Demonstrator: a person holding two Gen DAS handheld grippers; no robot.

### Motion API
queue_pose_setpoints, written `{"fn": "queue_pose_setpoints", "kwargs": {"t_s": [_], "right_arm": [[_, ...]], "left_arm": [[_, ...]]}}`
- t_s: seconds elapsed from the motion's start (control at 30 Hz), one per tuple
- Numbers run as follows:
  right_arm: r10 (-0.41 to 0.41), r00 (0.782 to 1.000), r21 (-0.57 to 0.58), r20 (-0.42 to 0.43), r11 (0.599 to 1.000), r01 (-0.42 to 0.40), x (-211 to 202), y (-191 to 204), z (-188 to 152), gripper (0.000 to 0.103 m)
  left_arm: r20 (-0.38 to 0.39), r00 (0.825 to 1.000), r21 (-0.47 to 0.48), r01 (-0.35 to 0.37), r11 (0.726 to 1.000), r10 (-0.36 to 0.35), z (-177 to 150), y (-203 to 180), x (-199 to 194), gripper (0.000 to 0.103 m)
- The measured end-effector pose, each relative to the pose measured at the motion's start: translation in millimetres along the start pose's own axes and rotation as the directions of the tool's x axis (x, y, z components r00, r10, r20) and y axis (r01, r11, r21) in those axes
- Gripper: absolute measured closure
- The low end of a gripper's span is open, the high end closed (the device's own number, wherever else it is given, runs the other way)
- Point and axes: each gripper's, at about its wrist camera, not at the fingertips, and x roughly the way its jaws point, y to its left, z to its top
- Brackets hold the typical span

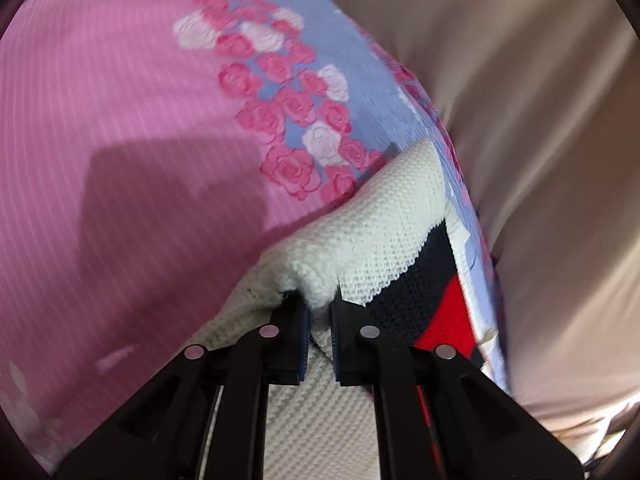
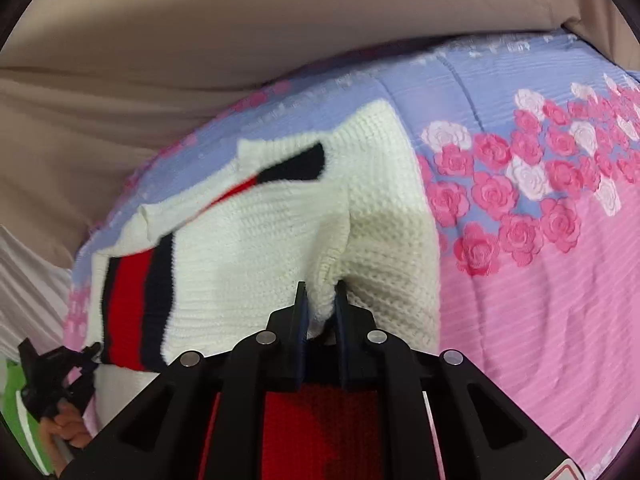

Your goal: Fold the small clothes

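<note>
A small white knit sweater with red and navy stripes lies on a pink and lilac rose-print bedspread. My right gripper is shut on a pinched fold of the white knit near the sweater's near edge. My left gripper is shut on another bunched fold of the same sweater, with its striped part to the right. The left gripper also shows in the right wrist view at the sweater's left edge, held by a hand.
The bedspread covers the bed. A beige fabric surface runs along the far side, and shows in the left wrist view on the right. A green item sits at the lower left edge.
</note>
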Motion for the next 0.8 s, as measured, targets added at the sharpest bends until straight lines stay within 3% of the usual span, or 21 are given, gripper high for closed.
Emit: {"fn": "queue_pose_setpoints", "kwargs": {"t_s": [0.1,0.2,0.27,0.4,0.5,0.63,0.73,0.8], "right_arm": [[-0.004,0.999,-0.034,-0.036,0.999,0.002,3.5,-0.9,0.7,0.082],[0.034,0.999,-0.004,0.002,0.999,-0.034,-23.3,-5.8,-2.8,0.072],[0.031,0.999,-0.004,0.028,1.0,-0.031,-35.2,-7.7,-8.9,0.057],[-0.016,0.999,-0.01,0.041,1.0,0.016,-43.4,0.5,-12.8,0.057],[0.031,0.997,0.006,0.077,0.999,-0.031,-57.5,-7.3,-22.7,0.057],[-0.133,0.991,-0.03,-0.018,0.991,0.132,-33.4,-29.2,-28.3,0.076],[-0.085,0.994,-0.033,-0.064,0.996,0.083,-30.6,-37.4,-40.7,0.075],[-0.134,0.989,-0.109,-0.056,0.986,0.128,-26.2,-31.8,-45.3,0.075]], "left_arm": [[0.006,1.0,0.015,0.003,1.0,-0.003,-1.7,0.5,-4.4,0.094],[-0.004,1.0,0.012,0.013,1.0,-0.013,1.0,2.6,-3.3,0.093],[-0.002,1.0,0.018,0.014,1.0,-0.014,4.5,2.0,5.2,0.093],[-0.009,1.0,0.024,0.018,1.0,-0.018,4.5,2.3,1.4,0.093],[-0.028,0.999,-0.002,0.041,0.999,-0.041,8.6,6.7,2.4,0.093],[-0.045,0.999,0.019,0.031,0.999,-0.031,10.6,4.9,2.7,0.093],[-0.046,0.998,0.035,0.032,0.999,-0.031,10.0,4.2,2.9,0.093],[-0.039,0.999,0.042,0.028,0.999,-0.027,8.5,3.2,2.5,0.093]]}}
